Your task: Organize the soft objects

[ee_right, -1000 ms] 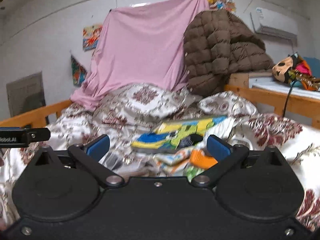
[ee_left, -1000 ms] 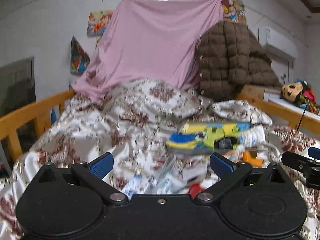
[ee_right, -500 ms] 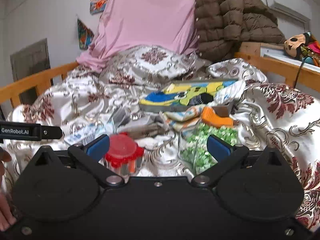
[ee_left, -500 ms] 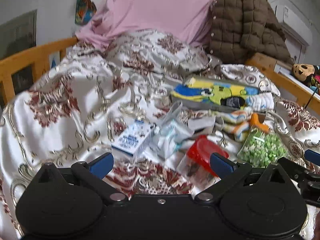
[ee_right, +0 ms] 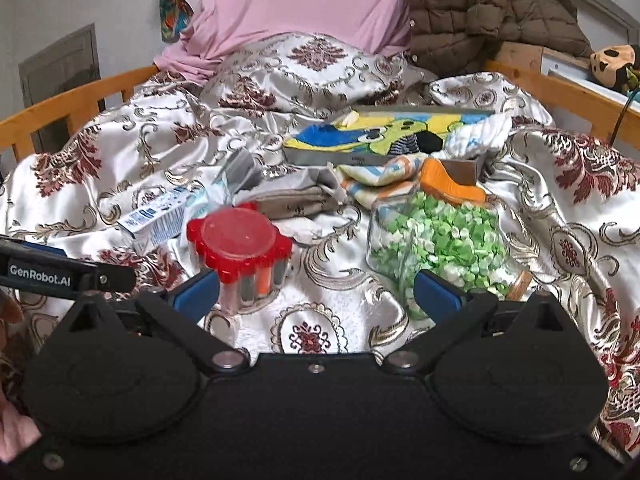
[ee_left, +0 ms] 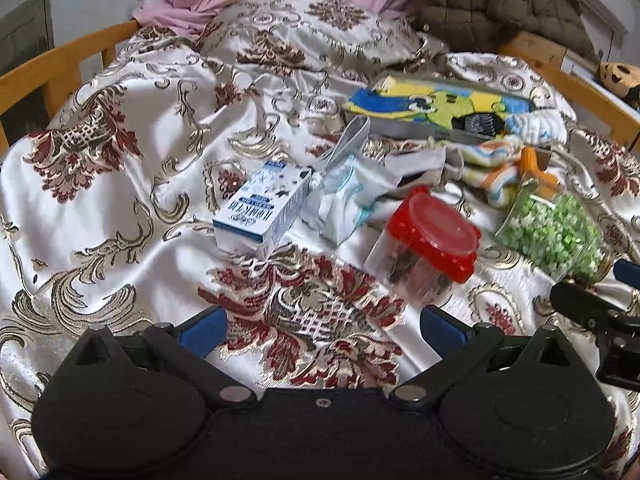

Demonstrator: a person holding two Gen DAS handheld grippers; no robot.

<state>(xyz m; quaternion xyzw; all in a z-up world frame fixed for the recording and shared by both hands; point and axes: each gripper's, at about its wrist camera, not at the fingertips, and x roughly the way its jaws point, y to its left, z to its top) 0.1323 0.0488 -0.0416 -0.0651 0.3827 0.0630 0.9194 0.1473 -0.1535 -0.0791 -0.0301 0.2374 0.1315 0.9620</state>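
While both grippers, left [ee_left: 322, 330] and right [ee_right: 316, 292], hover spread and empty, we skip red-lidded jar [ee_right: 239, 254] just ahead, reach beyond for striped cloth [ee_right: 380, 180], pinch low on fold.

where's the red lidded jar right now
In both wrist views the red-lidded jar stands on the bedspread, between the blue-and-white carton and the jar of green bits.

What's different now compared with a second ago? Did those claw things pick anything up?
Both views tipped down from the wall to the bed. The left gripper and right gripper neared the red-lidded jar and jar of green bits. Nothing was grasped; both grippers stayed open, and the items lay unmoved.
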